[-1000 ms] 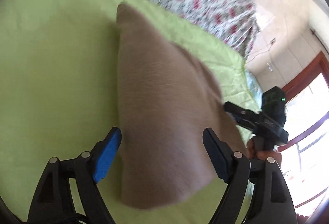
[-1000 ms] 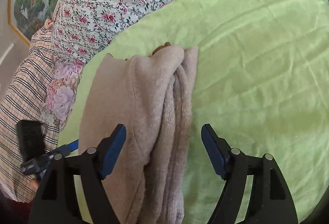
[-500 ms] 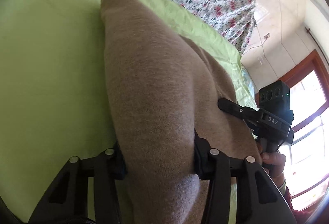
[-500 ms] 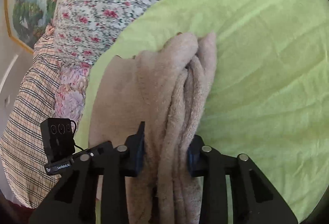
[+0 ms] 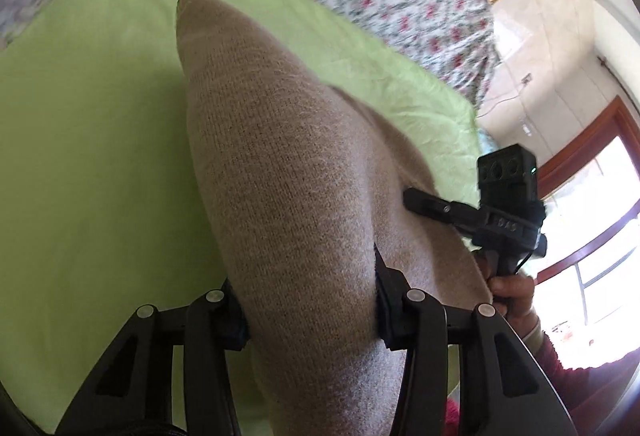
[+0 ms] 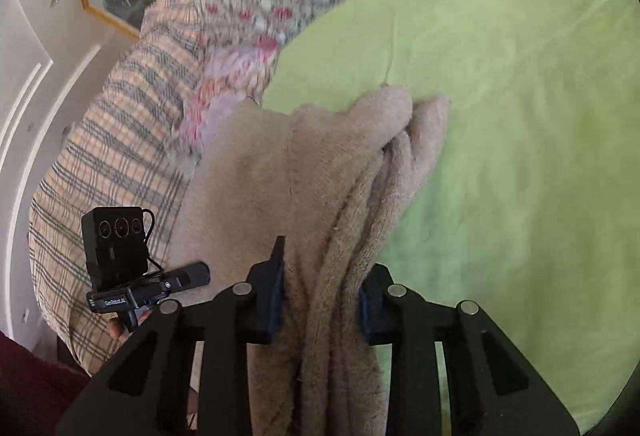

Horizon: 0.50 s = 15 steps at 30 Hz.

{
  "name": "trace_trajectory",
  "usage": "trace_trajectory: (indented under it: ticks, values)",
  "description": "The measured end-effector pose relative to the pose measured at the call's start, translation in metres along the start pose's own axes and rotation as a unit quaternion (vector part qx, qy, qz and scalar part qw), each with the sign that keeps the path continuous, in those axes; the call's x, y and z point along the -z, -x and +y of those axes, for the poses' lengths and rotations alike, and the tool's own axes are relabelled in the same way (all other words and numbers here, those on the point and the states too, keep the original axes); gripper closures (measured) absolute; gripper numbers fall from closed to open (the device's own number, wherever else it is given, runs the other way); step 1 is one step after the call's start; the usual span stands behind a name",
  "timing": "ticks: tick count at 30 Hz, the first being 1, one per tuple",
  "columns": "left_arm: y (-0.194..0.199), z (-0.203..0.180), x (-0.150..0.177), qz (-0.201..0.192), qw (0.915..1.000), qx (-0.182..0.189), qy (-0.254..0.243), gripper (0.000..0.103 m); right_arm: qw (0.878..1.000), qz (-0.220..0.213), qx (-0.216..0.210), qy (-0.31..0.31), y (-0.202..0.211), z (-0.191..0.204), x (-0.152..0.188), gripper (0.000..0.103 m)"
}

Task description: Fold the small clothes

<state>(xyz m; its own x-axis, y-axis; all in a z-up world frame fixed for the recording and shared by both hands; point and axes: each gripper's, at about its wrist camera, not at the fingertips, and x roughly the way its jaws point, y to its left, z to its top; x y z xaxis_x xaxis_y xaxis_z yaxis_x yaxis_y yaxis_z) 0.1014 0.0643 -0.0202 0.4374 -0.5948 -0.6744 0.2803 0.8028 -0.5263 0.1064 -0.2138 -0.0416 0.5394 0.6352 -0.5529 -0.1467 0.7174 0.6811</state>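
Left wrist: left gripper [image 5: 310, 300] clamps sweater [image 5: 288, 204] on green sheet [image 5: 92, 172] | right gripper [image 6: 320, 300] pinches bunched edge | soft, light knit; likely sags, grip thick folds.

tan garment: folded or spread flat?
Folded. The right wrist view shows the tan garment bunched in stacked layers between the right gripper fingers; the left gripper clamps its smooth side.

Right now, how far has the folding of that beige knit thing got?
Partly there, I'd judge. The beige garment already lies doubled in layers on the green sheet. In hand: the left gripper and right gripper are both clamped on its near end. Left: carrying that end over, then letting go.
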Motion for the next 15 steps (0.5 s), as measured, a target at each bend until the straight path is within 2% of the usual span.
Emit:
trace_trajectory:
  ticks: [2, 3, 5, 8, 10, 11, 13, 15]
  values:
    - [-0.005, 0.018, 0.012, 0.009, 0.9999, 0.007, 0.012, 0.048, 1.000, 0.005, 0.021, 0.003, -0.007, -0.002, 0.005, 0.070]
    - [-0.005, 0.022, 0.014, 0.002, 0.9998, 0.013, 0.017, 0.046, 1.000, 0.007, 0.024, -0.002, -0.007, -0.003, 0.005, 0.065]
    - [-0.003, 0.024, 0.012, -0.006, 0.9995, 0.021, 0.022, 0.043, 0.999, 0.010, 0.037, -0.005, -0.003, -0.002, 0.003, 0.056]
    - [0.005, 0.028, 0.002, -0.021, 0.9992, 0.019, 0.027, 0.037, 0.997, -0.005, 0.080, 0.015, 0.014, 0.003, -0.008, 0.050]
    - [0.007, 0.033, -0.009, -0.032, 0.9985, 0.021, 0.040, 0.035, 0.995, -0.034, 0.092, 0.022, 0.027, 0.006, -0.022, 0.049]
    - [0.009, 0.037, -0.014, -0.035, 0.9980, 0.022, 0.047, 0.032, 0.995, -0.043, 0.083, 0.022, 0.030, 0.007, -0.031, 0.049]
    - [0.010, 0.046, -0.024, -0.043, 0.9970, 0.014, 0.062, 0.029, 0.996, -0.045, 0.076, 0.024, 0.024, 0.004, -0.049, 0.049]
    - [0.010, 0.054, -0.035, -0.056, 0.9955, 0.009, 0.076, 0.029, 0.995, -0.038, 0.091, 0.025, 0.008, -0.002, -0.067, 0.049]
